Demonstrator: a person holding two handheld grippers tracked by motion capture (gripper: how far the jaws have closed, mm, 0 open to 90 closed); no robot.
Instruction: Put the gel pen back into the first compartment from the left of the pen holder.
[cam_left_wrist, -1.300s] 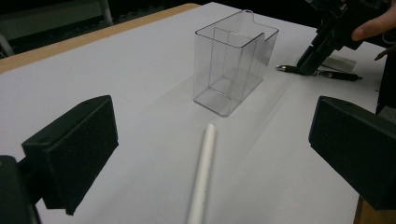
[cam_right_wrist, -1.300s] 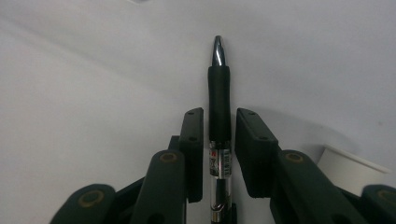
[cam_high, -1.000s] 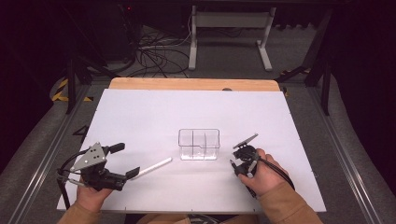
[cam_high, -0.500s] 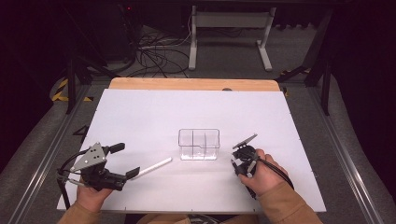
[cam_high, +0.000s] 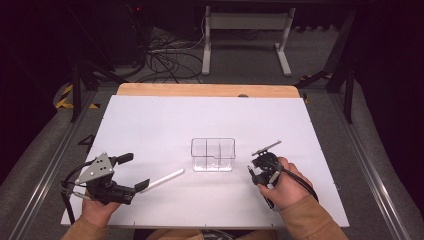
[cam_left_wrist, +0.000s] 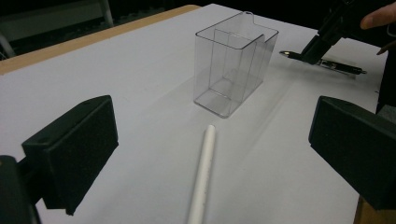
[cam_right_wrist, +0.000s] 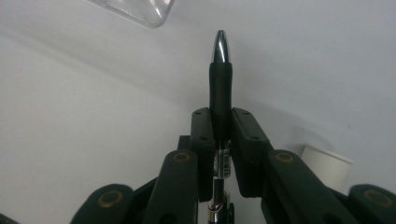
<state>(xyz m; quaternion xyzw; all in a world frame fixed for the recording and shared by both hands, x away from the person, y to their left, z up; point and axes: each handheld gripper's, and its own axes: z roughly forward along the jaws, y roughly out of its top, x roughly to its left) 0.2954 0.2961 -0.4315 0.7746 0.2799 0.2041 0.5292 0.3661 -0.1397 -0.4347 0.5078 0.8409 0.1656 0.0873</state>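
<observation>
Black pen (cam_right_wrist: 220, 88) is pinched lengthwise in right gripper (cam_high: 264, 162), tip fwd; clear box (cam_high: 213, 154) sits just left. Left gripper (cam_high: 131, 172) jaws are spread.

On the white counter (cam_high: 150, 125), a clear divided container (cam_high: 213, 154) stands near the middle. A white stick (cam_high: 162, 178) lies just left of it, by the left gripper (cam_high: 131, 172), whose fingers (cam_high: 142, 185) stand apart. The right gripper (cam_high: 256, 170), right of the container, clamps a dark pen (cam_high: 266, 147).
</observation>
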